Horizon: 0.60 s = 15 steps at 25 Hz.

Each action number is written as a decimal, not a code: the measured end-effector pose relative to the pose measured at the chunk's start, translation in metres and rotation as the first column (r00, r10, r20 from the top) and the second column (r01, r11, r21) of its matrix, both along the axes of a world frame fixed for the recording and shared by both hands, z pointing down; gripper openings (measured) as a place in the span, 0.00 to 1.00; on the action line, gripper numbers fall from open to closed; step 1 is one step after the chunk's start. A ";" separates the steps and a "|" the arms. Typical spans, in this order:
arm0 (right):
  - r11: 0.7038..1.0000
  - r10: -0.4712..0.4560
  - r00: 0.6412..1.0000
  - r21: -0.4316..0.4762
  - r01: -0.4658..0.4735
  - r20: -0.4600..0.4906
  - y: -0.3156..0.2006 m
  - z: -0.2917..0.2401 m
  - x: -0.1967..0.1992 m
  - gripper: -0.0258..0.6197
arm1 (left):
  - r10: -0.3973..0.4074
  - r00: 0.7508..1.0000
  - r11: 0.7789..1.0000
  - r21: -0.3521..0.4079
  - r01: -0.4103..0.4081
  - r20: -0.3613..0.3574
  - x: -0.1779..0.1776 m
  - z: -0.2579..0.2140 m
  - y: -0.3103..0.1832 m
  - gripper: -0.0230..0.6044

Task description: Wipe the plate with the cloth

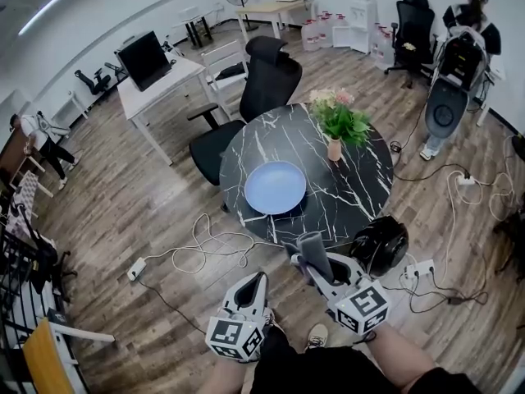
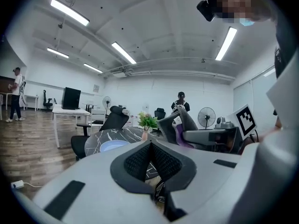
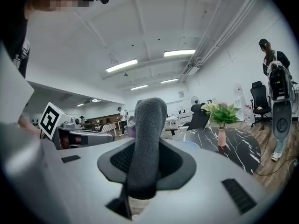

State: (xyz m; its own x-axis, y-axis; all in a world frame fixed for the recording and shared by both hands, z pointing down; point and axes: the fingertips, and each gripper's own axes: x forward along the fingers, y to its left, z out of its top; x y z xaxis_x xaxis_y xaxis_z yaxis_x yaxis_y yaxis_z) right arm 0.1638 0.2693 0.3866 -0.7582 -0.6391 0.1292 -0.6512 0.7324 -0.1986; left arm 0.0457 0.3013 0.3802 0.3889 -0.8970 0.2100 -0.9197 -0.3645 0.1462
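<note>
Head view: the blue plate [image 1: 275, 187] lies flat on the round marble tabletop [image 1: 361, 179], left of centre in the frame, with a vase of flowers [image 1: 334, 142] beyond it toward the upper right. Both grippers sit low in the frame, short of the tabletop's near edge and well apart from the plate. The right gripper [image 1: 305, 254] carries a grey cloth [image 1: 316, 253] that sticks up from its tip; the left gripper [image 1: 256, 279] carries nothing

Left gripper view: the jaws are pressed together with nothing between them, and the plate [image 2: 113, 145] shows small beyond, left of centre

Right gripper view: the jaws pinch the cloth [image 3: 148, 139] at its lower part, and a thick folded length rises free above them

The cloth looks soft and light, likely to flop and bunch, so the free end should meet the plate. The plate looks stiff, smooth and probably breakable; it may slide on the polished marble, so the rim is the place to steady it
</note>
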 end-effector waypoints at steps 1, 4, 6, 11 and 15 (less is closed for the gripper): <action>1.000 0.000 1.000 0.000 0.000 -0.001 -0.001 0.000 0.000 0.22 | -0.004 1.000 1.000 -0.001 0.004 -0.002 -0.001 0.000 -0.001 0.07; 1.000 0.001 1.000 0.000 -0.001 0.000 -0.005 0.000 -0.001 0.22 | -0.011 1.000 1.000 0.001 0.011 -0.004 -0.004 0.000 -0.006 0.07; 1.000 0.004 1.000 -0.001 -0.004 -0.002 -0.010 -0.001 -0.001 0.22 | -0.014 1.000 1.000 -0.001 0.014 -0.007 -0.006 0.000 -0.011 0.07; 1.000 0.003 1.000 -0.007 -0.003 -0.004 -0.024 0.003 -0.006 0.22 | -0.023 0.999 1.000 -0.016 0.022 -0.025 -0.015 0.005 -0.027 0.07; 1.000 0.017 1.000 -0.018 -0.018 -0.013 -0.044 0.006 -0.013 0.22 | -0.021 0.999 0.999 -0.032 0.020 -0.029 -0.025 0.012 -0.049 0.07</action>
